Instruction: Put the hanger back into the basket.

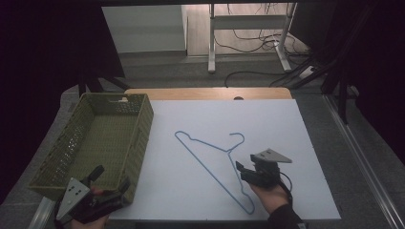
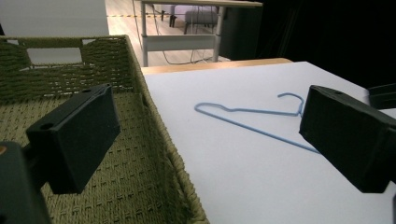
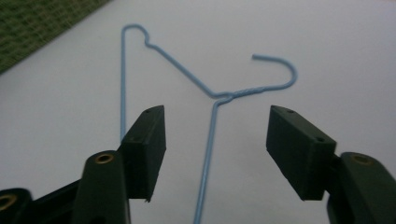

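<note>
Dark curtains are closing in a workspace where a white worktop [image 1: 286,143] is carrying just two things, and a person seated at its near edge is working a two-jaw gripper in each hand. Lying flat near the middle of the worktop, a blue wire hanger [image 1: 210,162] is pointing its hook toward the far edge, with one shoulder reaching toward the near edge. The right gripper [image 1: 244,170] is hovering just beside that arm of the wire, and its own view is showing the jaws spread wide with the hanger's straight wire [image 3: 208,154] running up between them and the twisted neck just ahead; nothing is being held (the approach looks lined up for a pinch on the wire below the neck, though that is a judgement). Along the worktop's left edge, an olive woven basket [image 1: 138,143] is sitting empty, likely placed there as the destination for the hanger. The left gripper [image 1: 111,180] is waiting at the basket's near right corner, jaws likewise wide apart and straddling the basket's right wall [image 2: 159,140] in its own view, perhaps ready to steady the basket or simply keeping out of the way.
</note>
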Motion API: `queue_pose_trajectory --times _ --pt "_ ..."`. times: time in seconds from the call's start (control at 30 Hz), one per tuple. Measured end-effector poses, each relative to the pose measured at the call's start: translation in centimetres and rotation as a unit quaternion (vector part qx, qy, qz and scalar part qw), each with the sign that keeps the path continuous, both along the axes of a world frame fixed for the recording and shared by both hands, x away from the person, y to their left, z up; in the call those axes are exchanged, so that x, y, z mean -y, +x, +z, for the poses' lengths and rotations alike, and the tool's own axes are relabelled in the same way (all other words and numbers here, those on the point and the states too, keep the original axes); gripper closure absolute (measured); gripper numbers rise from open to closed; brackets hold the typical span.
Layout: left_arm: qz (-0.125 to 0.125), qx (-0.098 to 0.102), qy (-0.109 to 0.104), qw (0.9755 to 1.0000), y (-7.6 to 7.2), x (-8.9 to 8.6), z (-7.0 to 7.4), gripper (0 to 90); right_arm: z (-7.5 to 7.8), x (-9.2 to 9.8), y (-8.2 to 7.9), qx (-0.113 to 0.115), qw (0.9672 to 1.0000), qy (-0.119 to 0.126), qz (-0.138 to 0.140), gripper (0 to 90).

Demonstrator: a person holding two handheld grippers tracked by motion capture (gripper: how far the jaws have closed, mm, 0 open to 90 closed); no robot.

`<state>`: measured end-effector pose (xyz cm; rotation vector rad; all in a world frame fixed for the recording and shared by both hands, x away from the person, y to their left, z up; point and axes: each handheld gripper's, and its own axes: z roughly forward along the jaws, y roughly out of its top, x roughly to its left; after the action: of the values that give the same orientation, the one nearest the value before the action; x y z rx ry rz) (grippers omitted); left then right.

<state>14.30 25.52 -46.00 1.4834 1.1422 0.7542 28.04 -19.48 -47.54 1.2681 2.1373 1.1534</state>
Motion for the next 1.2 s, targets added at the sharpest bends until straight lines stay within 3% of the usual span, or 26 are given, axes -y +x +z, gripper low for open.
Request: queue_pose_trajectory --times 0.03,0.07,0.13,0.27,0.43,0.53,0.6,0.7,0.9,1.07,1.2 --pt "-0.001 0.002 0.002 1.0 -0.1 0.1 0.0 4.6 -0.4 -0.6 0.5 -0.008 0.9999 -0.008 -0.004 43.0" --pt "-0.005 0.002 0.002 1.0 -0.1 0.1 0.1 4.5 -1.3 -1.8 1.5 -0.036 0.9991 -0.024 -0.005 48.0" --pt "-0.011 0.004 0.0 0.9999 -0.2 0.3 0.2 4.4 -2.2 -2.9 2.1 -0.054 0.9971 -0.054 0.0 52.2" --pt "-0.017 0.006 0.0 0.9998 -0.3 0.4 0.3 4.5 -3.3 -4.2 3.1 -0.07 0.9931 -0.094 -0.003 64.1" --pt "-0.023 0.008 0.0 0.9997 -0.5 0.4 0.3 4.7 -3.8 -4.5 3.8 -0.082 0.9908 -0.107 -0.013 70.1" --pt "-0.028 0.006 -0.003 0.9996 -0.4 0.5 0.3 4.8 -4.2 -4.7 4.2 -0.092 0.9876 -0.125 -0.017 74.3" --pt "-0.029 0.008 -0.004 0.9995 -0.5 0.5 0.4 4.9 -4.3 -4.5 4.3 -0.094 0.9885 -0.117 -0.022 75.7" --pt "-0.033 0.009 -0.002 0.9994 -0.5 0.7 0.4 5.0 -4.3 -4.5 4.3 -0.094 0.9881 -0.121 -0.019 85.2" --pt "-0.038 0.006 -0.002 0.9993 -0.4 0.8 0.4 5.0 -4.2 -4.9 4.4 -0.097 0.9854 -0.14 -0.013 86.5" --pt "-0.038 0.007 -0.002 0.9993 -0.5 0.8 0.4 5.0 -4.2 -5.0 4.2 -0.071 0.9852 -0.156 -0.007 86.9" --pt "-0.044 0.004 -0.003 0.999 -0.4 1.1 0.5 5.1 -3.4 -4.4 3.7 -0.035 0.988 -0.15 0.005 87.0"
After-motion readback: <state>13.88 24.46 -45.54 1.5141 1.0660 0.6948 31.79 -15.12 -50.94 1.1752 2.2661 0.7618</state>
